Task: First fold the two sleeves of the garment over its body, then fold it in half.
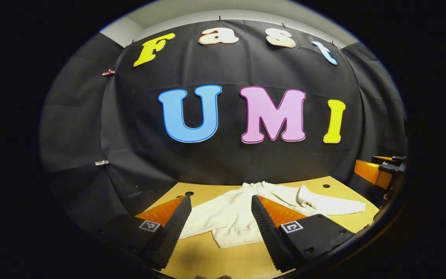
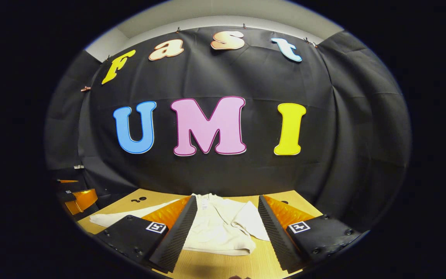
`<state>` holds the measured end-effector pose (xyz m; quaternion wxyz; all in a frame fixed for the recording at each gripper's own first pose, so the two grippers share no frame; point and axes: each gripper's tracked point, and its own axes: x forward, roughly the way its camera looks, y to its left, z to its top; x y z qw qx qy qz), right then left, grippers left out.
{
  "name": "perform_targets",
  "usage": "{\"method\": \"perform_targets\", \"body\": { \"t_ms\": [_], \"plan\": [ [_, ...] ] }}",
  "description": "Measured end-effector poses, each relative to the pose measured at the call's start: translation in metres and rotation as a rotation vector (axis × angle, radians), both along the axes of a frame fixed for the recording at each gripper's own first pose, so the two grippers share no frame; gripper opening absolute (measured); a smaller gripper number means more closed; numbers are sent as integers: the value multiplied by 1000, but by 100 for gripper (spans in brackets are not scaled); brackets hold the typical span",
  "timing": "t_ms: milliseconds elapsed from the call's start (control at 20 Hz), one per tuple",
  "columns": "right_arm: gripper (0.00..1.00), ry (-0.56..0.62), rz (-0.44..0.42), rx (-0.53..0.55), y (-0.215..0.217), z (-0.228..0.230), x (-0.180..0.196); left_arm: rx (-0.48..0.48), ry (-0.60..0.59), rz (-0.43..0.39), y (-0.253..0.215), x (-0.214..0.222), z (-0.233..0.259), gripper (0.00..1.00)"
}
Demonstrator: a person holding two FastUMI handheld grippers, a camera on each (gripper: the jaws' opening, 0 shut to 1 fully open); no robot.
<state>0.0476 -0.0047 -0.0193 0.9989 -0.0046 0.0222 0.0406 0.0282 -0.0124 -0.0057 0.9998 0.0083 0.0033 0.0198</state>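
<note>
A cream long-sleeved garment (image 1: 230, 217) lies flat on the wooden table (image 1: 246, 259), collar toward the wall. In the left gripper view one sleeve (image 1: 335, 205) stretches out to the right. My left gripper (image 1: 221, 199) is open and empty, hovering in front of the garment. In the right gripper view the garment (image 2: 219, 228) shows between the fingers, with one sleeve (image 2: 126, 216) running out to the left and a fold of cloth (image 2: 252, 223) lying at the right. My right gripper (image 2: 227, 199) is also open and empty, short of the hem.
The black cloth wall stands right behind the table. Small dark holes (image 1: 189, 193) mark the tabletop near its back edge. The right gripper (image 1: 379, 170) shows at the right edge of the left gripper view. The left gripper (image 2: 76, 197) shows at the left edge of the right gripper view.
</note>
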Motion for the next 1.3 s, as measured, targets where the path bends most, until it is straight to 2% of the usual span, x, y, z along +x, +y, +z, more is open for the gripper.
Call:
{"method": "perform_targets", "body": {
  "t_ms": [400,700,1000,1300],
  "plan": [
    [98,88,-36,-10,-17,-26,25,-24,50,-5,-8,12,-20,97],
    [98,123,-77,-17,-49,-44,50,25,54,-10,-18,20,-27,97],
    [97,193,-190,-22,-113,-74,80,10,78,-7,-29,35,-35,97],
    [97,330,-366,43,-197,-134,86,10,102,-25,-41,59,-36,97]
  ]
}}
